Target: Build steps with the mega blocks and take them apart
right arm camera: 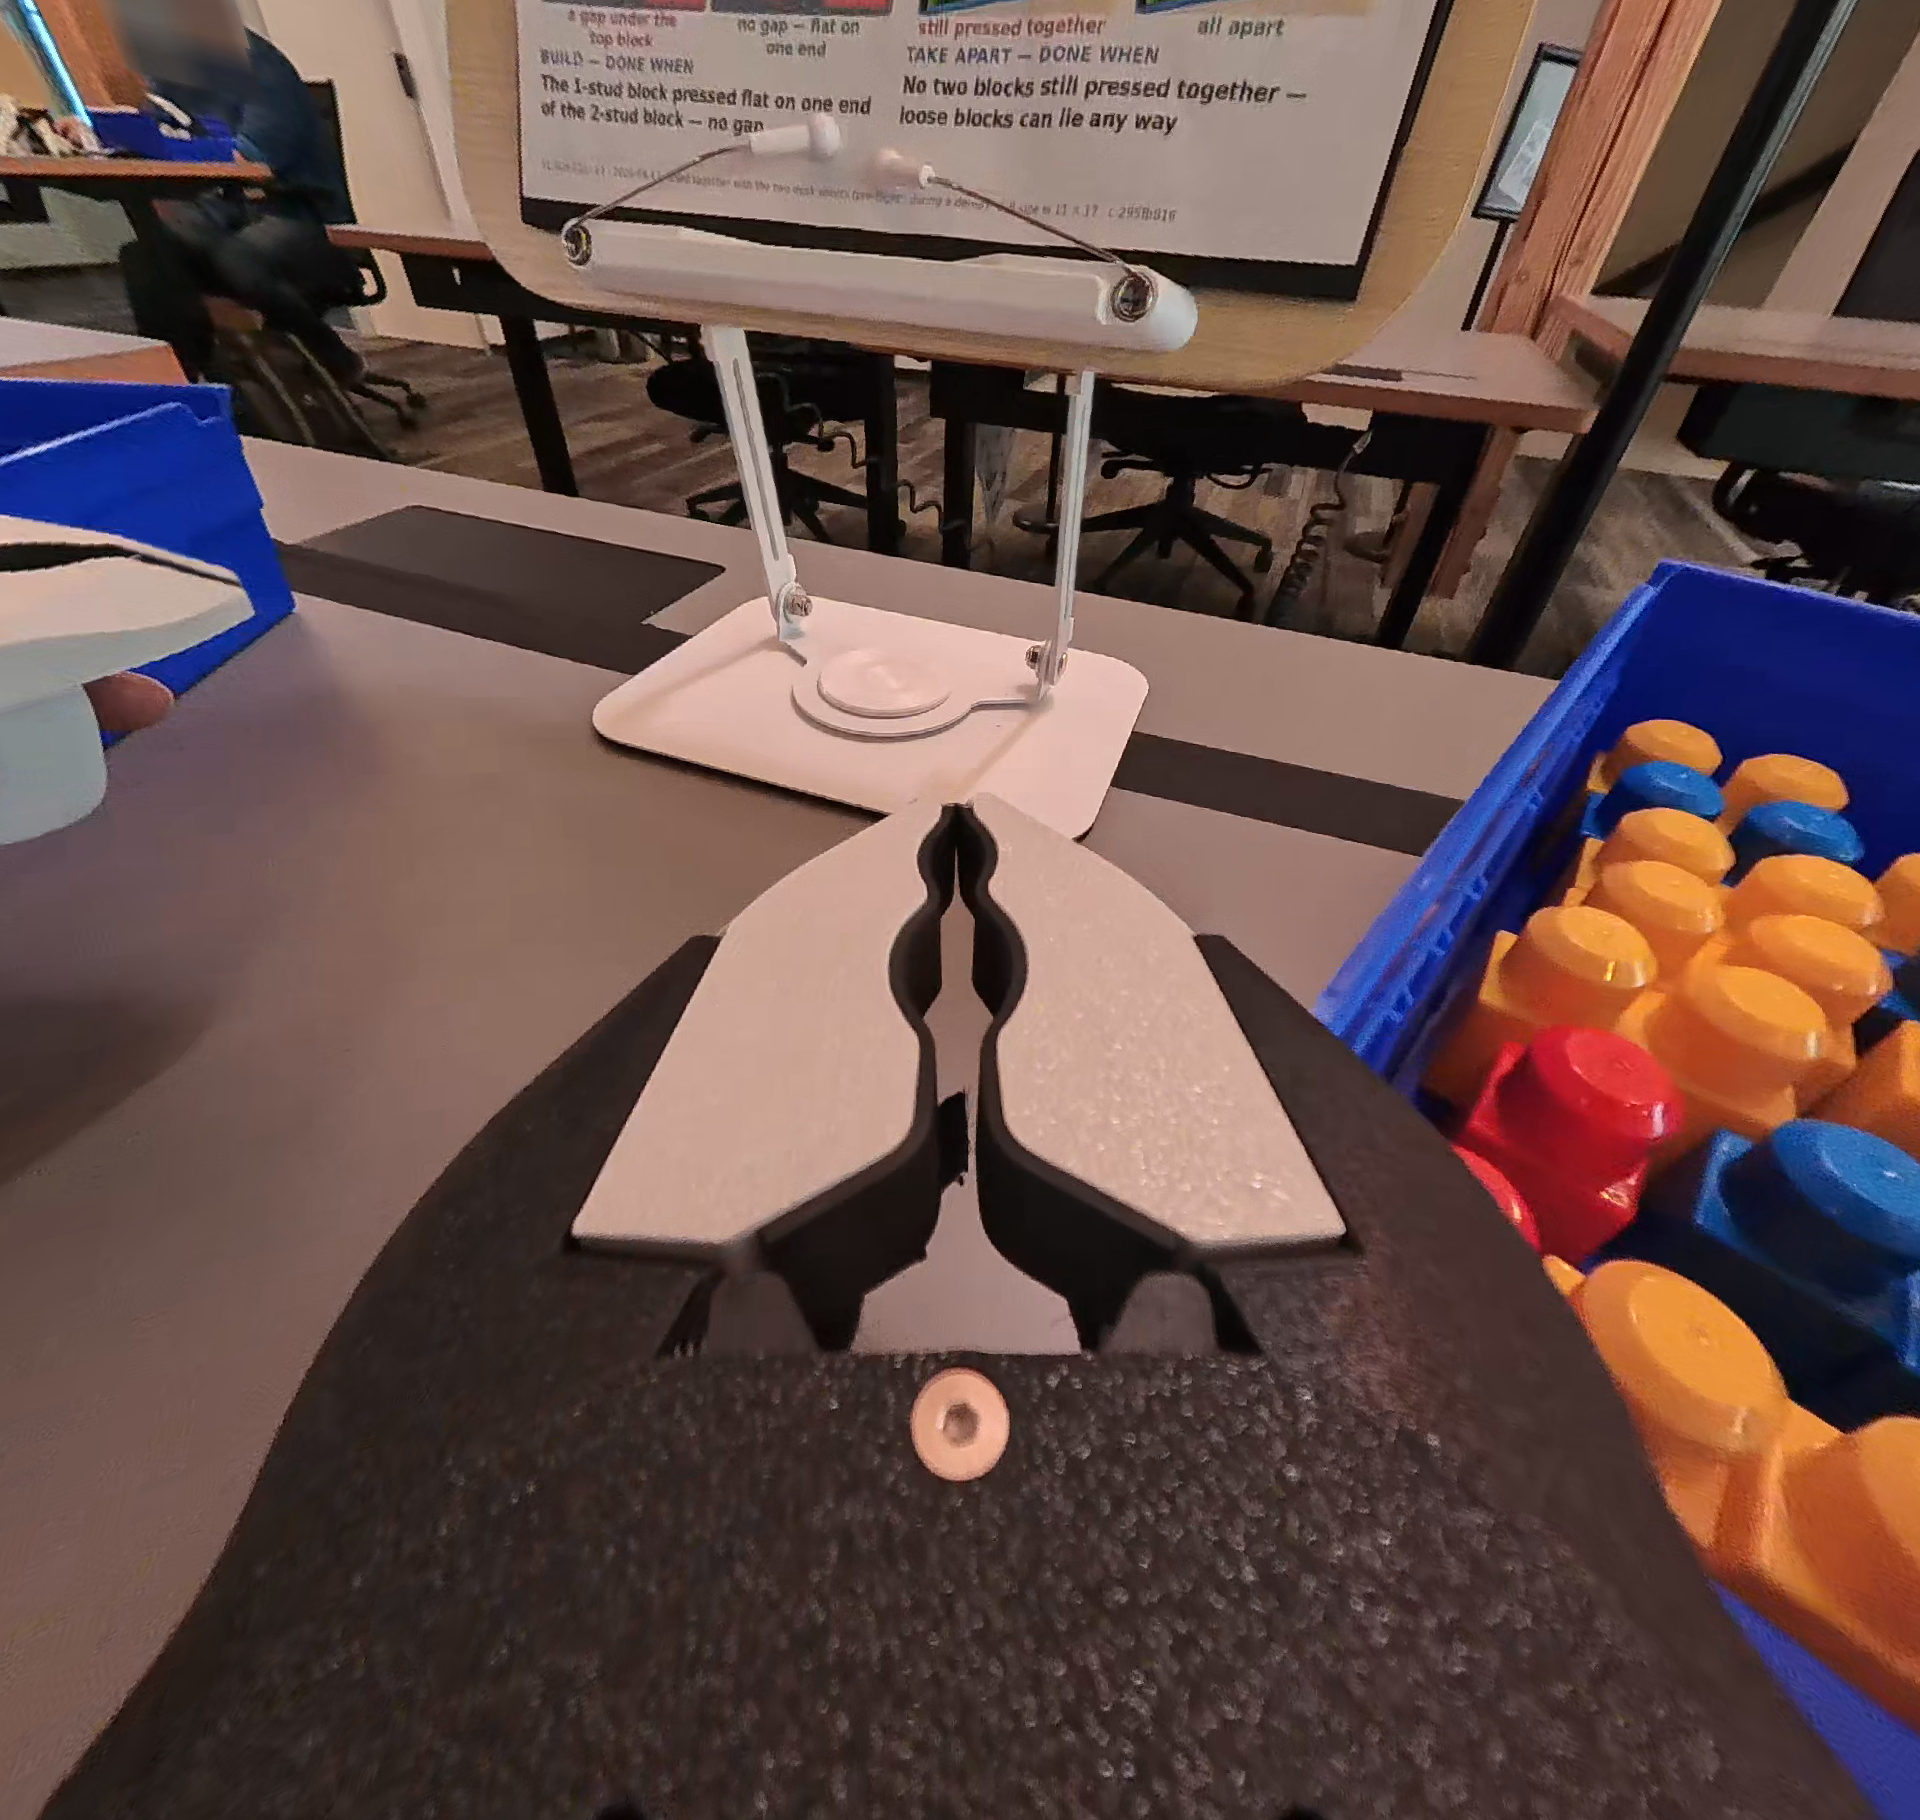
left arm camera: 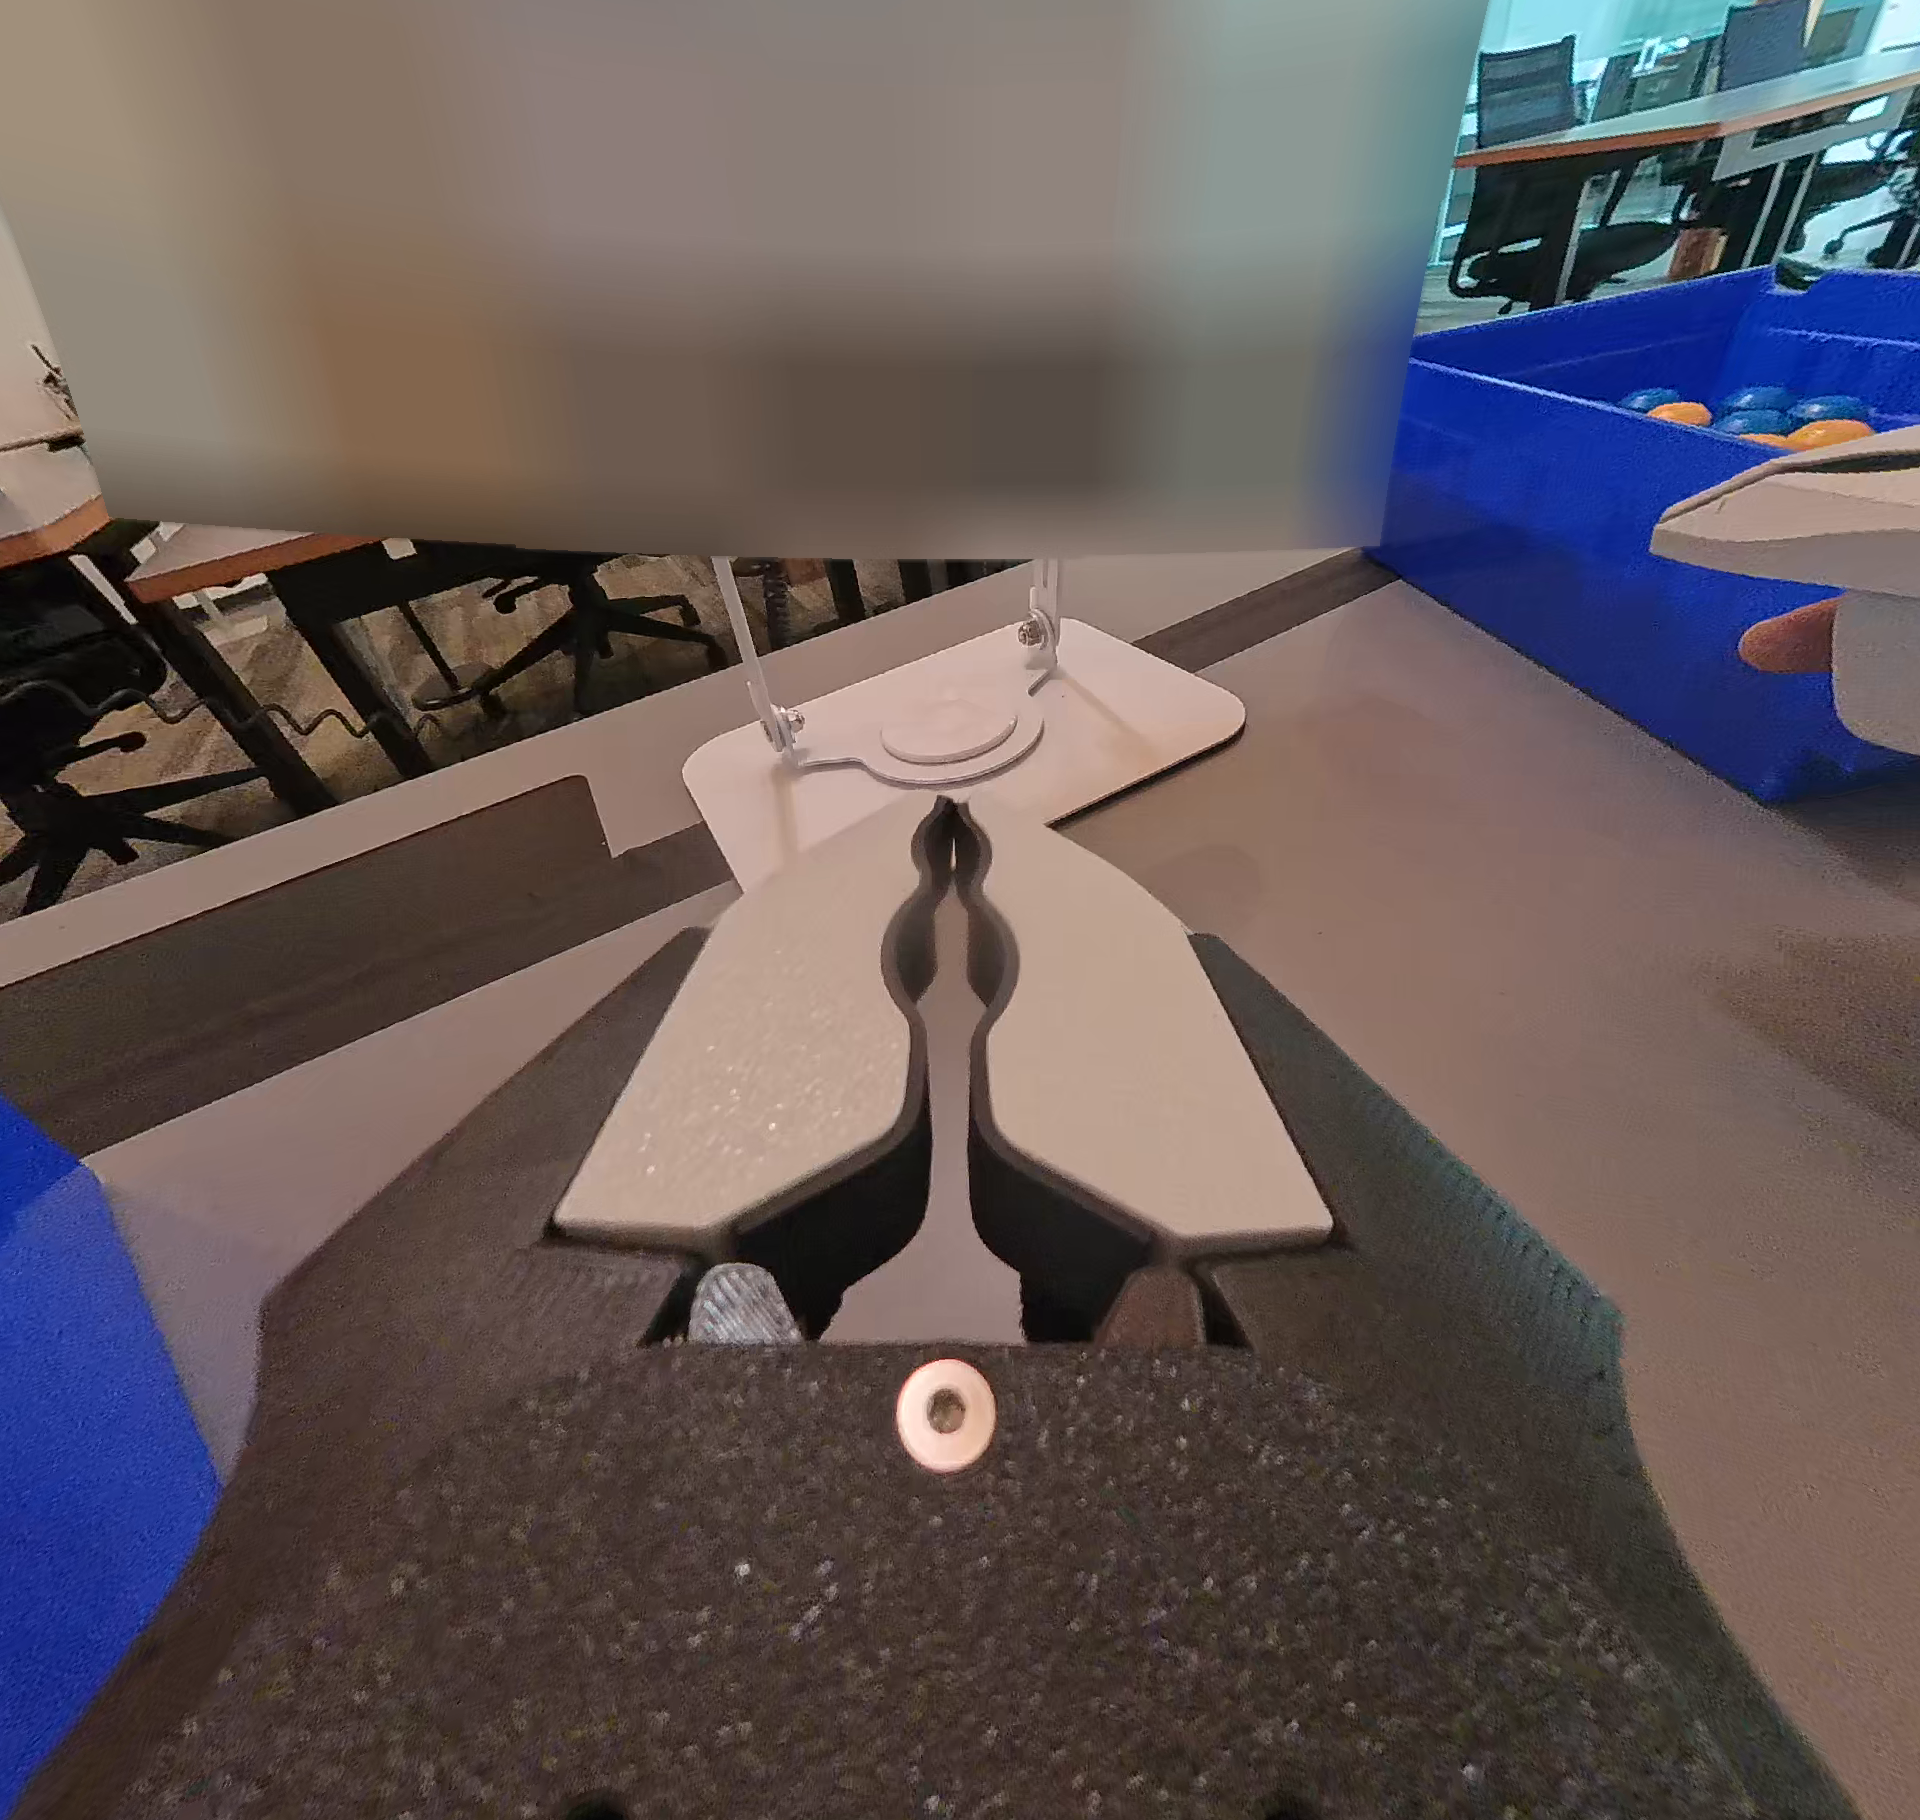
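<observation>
My left gripper [left arm camera: 949,812] is shut with nothing between its pads, held above the grey table [left arm camera: 1455,939] in front of a white stand. My right gripper [right arm camera: 958,814] is also shut with nothing between its pads, above the table [right arm camera: 364,887]. A blue bin [right arm camera: 1475,939] at the right holds several orange, blue and red mega blocks [right arm camera: 1704,1032]. The same bin [left arm camera: 1538,523] shows at the right in the left wrist view, with blocks [left arm camera: 1756,414] inside. The right gripper's side [left arm camera: 1787,513] shows at the right edge there; the left gripper's side [right arm camera: 114,586] shows at the left edge of the right wrist view.
A white stand [right arm camera: 883,700] carries an instruction board [right arm camera: 966,108] at the table's far side; its base [left arm camera: 966,731] shows in the left wrist view. A second blue bin [right arm camera: 135,492] stands at the left. Office desks and chairs lie beyond the table. Left tips to right tips: about 20 cm.
</observation>
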Demonstrator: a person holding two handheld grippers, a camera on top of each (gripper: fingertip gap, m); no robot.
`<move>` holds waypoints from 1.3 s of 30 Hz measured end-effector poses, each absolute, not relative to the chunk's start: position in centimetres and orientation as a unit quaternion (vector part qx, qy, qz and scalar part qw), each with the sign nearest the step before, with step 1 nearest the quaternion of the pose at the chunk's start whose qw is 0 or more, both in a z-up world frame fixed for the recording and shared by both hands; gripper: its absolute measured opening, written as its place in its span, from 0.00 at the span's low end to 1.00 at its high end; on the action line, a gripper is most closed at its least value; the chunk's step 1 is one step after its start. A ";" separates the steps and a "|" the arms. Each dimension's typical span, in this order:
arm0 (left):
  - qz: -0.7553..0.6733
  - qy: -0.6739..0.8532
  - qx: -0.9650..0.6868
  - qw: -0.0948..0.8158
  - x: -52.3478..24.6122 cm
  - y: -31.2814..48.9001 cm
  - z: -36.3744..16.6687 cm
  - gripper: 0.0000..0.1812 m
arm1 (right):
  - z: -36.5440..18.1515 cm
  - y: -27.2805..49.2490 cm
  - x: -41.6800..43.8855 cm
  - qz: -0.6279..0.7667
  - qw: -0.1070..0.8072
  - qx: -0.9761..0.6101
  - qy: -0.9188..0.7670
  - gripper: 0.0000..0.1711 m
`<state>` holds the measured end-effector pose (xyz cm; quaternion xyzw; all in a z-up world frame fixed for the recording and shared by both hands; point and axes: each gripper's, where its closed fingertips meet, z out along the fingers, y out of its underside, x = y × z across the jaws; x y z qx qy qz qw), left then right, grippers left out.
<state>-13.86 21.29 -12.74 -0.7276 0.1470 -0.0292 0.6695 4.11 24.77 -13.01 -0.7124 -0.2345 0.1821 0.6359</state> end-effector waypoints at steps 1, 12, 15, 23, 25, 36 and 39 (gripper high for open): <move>-0.029 0.146 -0.728 0.669 -13.9 21.3 -12.7 0.00 | -13.0 24.9 4.2 0.181 0.637 -0.712 -0.235 0.00; -0.050 0.141 -0.720 0.678 -13.0 20.7 -11.3 0.00 | -12.9 25.1 4.5 0.175 0.635 -0.711 -0.245 0.00; -0.059 0.154 -0.700 0.694 -11.8 19.7 -9.4 0.00 | -12.7 25.0 4.5 0.171 0.638 -0.707 -0.252 0.00; -0.055 0.166 -0.602 0.779 -11.6 14.7 1.4 0.00 | -12.9 24.9 4.0 0.166 0.635 -0.705 -0.269 0.00; -0.031 0.151 -0.571 0.807 -13.7 12.8 5.1 0.00 | -13.0 24.9 3.9 0.164 0.634 -0.704 -0.273 0.00; 0.117 -0.026 -0.586 0.802 -33.8 4.1 10.3 0.12 | -14.0 24.7 3.7 0.159 0.623 -0.712 -0.281 0.00; 0.132 -0.060 -0.661 0.736 -38.8 3.4 5.5 0.26 | -13.9 24.7 3.8 0.160 0.624 -0.712 -0.281 0.00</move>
